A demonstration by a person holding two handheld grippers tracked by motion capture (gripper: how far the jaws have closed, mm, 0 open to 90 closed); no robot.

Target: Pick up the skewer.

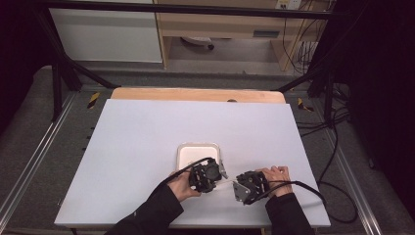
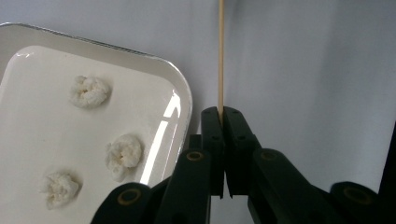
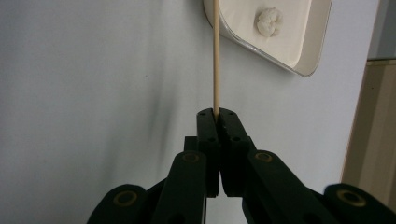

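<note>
The left gripper (image 2: 221, 111) and the right gripper (image 3: 216, 112) each have their jaws squeezed tight on the thin wooden stick (image 2: 221, 56), which lies between them near the front of the table. To poke a white puff (image 2: 123, 154) on the tray (image 1: 183, 149), I think they should aim slowly. The white table (image 1: 147, 127) stands on grey floor.
</note>
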